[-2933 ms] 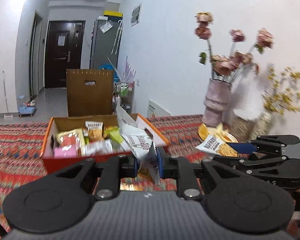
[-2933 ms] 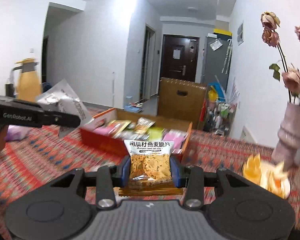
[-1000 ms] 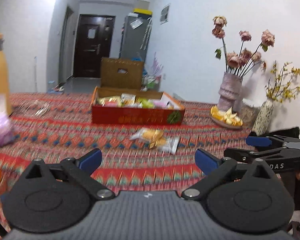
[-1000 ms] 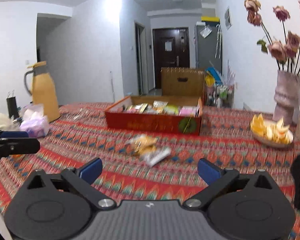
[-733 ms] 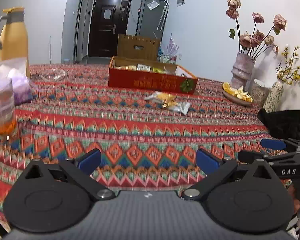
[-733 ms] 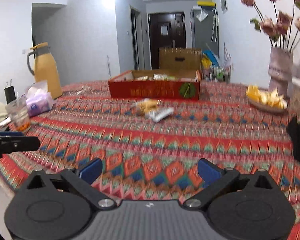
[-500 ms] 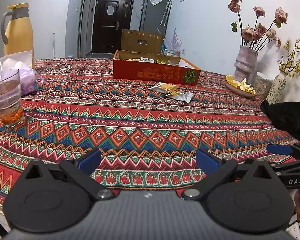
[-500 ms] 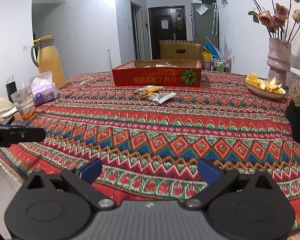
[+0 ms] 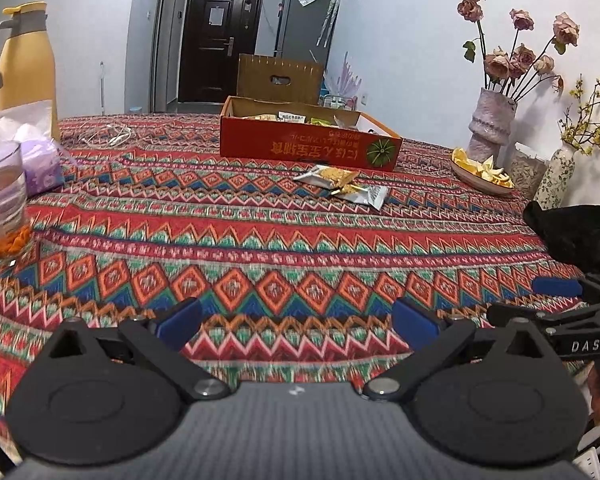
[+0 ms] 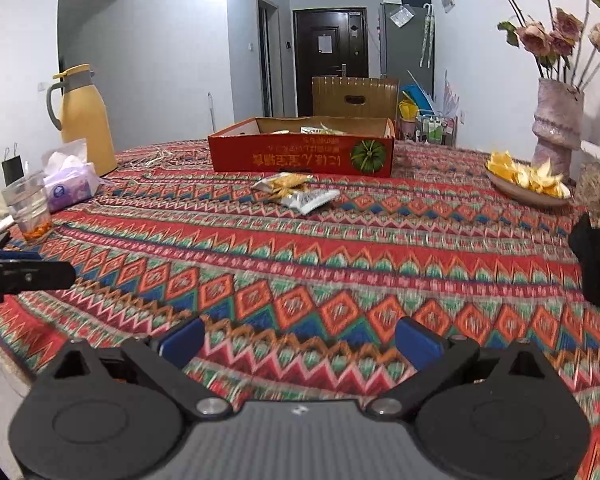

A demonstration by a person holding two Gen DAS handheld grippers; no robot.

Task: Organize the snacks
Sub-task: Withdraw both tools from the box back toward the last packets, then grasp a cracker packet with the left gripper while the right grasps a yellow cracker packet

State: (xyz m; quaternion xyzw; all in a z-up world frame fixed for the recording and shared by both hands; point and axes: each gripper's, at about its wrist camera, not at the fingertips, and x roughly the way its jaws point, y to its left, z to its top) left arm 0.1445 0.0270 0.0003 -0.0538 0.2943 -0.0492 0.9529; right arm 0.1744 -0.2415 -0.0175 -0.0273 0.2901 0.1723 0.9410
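Note:
A red cardboard box (image 9: 308, 148) (image 10: 300, 156) holding several snack packets stands far across the patterned tablecloth. Two snack packets (image 9: 342, 184) (image 10: 296, 192) lie loose on the cloth just in front of it. My left gripper (image 9: 296, 322) is open and empty, low over the near table edge. My right gripper (image 10: 298, 342) is likewise open and empty near the front edge. Each gripper shows at the side of the other's view: the right gripper (image 9: 556, 300), the left gripper (image 10: 24, 274).
At the left stand a yellow jug (image 10: 86, 120), a tissue pack (image 10: 70, 186) and a glass cup (image 10: 30, 212). At the right are a dish of orange peel (image 10: 528, 184), a vase of dried roses (image 10: 556, 124) and a black cloth (image 9: 576, 232).
Both grippers let go of their snack packets, which now lie before the box. Both pulled far back to the near table edge and dropped lower.

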